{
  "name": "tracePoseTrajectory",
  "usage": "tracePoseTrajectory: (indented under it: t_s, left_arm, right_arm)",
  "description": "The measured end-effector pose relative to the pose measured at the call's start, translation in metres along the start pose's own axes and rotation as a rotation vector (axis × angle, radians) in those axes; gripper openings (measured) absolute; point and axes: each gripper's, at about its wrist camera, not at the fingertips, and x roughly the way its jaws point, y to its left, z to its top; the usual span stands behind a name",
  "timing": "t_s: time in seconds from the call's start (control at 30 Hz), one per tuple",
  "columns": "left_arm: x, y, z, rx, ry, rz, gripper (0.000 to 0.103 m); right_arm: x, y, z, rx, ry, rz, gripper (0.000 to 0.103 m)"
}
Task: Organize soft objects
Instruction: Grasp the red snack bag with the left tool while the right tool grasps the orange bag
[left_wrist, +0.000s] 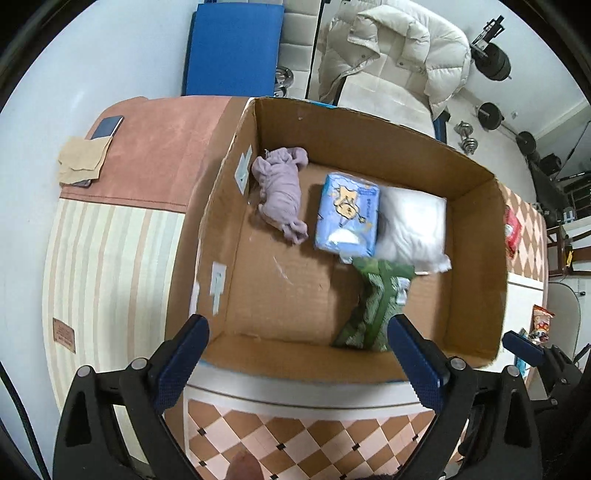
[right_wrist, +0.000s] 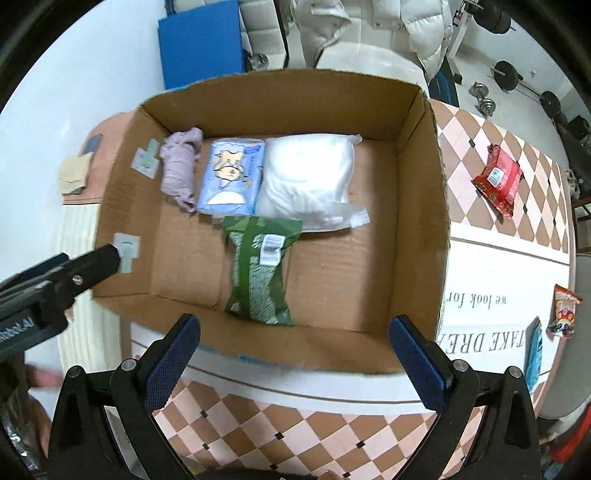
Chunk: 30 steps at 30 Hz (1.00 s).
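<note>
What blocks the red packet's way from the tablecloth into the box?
Only the box's right wall, which stands between the red packet and the bare cardboard floor. That floor space is free, and the right gripper is open, empty.

Brown cardboard box (right_wrist: 421, 206) holding a lilac cloth (right_wrist: 179, 168), pale-blue printed pack (right_wrist: 231, 173), white bag (right_wrist: 306, 181) and green patterned packet (right_wrist: 258, 269), on a tablecloth (right_wrist: 295, 435) of brown-and-pink diamonds.

The cardboard box (right_wrist: 421, 206) is matt, ribbed brown board. The lilac cloth bundle (right_wrist: 179, 168) looks soft and wrinkled. The blue tissue pack (right_wrist: 231, 177), white pillow pack (right_wrist: 306, 181) and green pack (right_wrist: 258, 273) wear glossy plastic film. The checked tablecloth (right_wrist: 295, 435) looks smooth.
</note>
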Motion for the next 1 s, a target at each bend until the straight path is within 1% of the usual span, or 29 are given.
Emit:
tracePoseTrajectory:
  t_s: [0.1,0.13,0.23,0.3,0.43,0.5,0.57,0.6,0.63,0.67,0.73,0.83,0.9,0.97,1.0]
  left_arm:
    - [-0.01,-0.006,-0.013,0.011,-0.016,-0.005,0.1]
    - [-0.014,-0.01,-0.017,0.021,-0.021,-0.007,0.102]
    - [-0.026,-0.024,-0.021,0.048,-0.043,-0.007,0.103]
    - [-0.033,-0.035,-0.02,0.064,-0.055,-0.013,0.103]
    - [-0.049,-0.076,-0.013,0.143,-0.087,-0.017,0.103]
    - [-0.058,-0.104,-0.009,0.195,-0.115,0.007,0.103]
    - [-0.063,-0.141,-0.003,0.259,-0.133,0.021,0.103]
    - [-0.063,-0.158,0.0,0.285,-0.137,0.027,0.103]
    - [-0.061,-0.183,0.005,0.322,-0.135,0.034,0.103]
    - [-0.058,-0.2,0.009,0.348,-0.128,0.031,0.103]
    - [-0.043,-0.246,0.018,0.413,-0.098,0.026,0.103]
    - [-0.015,-0.302,0.031,0.488,-0.049,0.033,0.103]
    - [0.012,-0.339,0.044,0.523,0.004,0.04,0.103]
    - [0.034,-0.37,0.053,0.552,0.041,0.044,0.103]
    - [0.048,-0.387,0.059,0.567,0.059,0.057,0.102]
  right_arm:
    - [-0.01,0.0,-0.014,-0.011,-0.031,0.023,0.103]
    - [-0.013,-0.001,-0.018,-0.009,-0.038,0.035,0.103]
    - [-0.02,-0.009,-0.025,0.013,-0.046,0.069,0.103]
    - [-0.028,-0.021,-0.028,0.045,-0.053,0.098,0.103]
    - [-0.048,-0.055,-0.034,0.107,-0.079,0.122,0.103]
    - [-0.059,-0.083,-0.038,0.152,-0.093,0.126,0.103]
    - [-0.067,-0.12,-0.043,0.207,-0.095,0.115,0.103]
    - [-0.069,-0.142,-0.046,0.237,-0.096,0.097,0.103]
    - [-0.069,-0.158,-0.048,0.255,-0.096,0.078,0.103]
    - [-0.07,-0.18,-0.051,0.28,-0.094,0.047,0.103]
    - [-0.07,-0.229,-0.057,0.343,-0.087,-0.018,0.103]
    - [-0.066,-0.296,-0.063,0.426,-0.072,-0.085,0.103]
    - [-0.06,-0.346,-0.069,0.503,-0.062,-0.11,0.103]
    - [-0.053,-0.385,-0.074,0.553,-0.044,-0.139,0.103]
    - [-0.049,-0.401,-0.074,0.57,-0.037,-0.147,0.103]
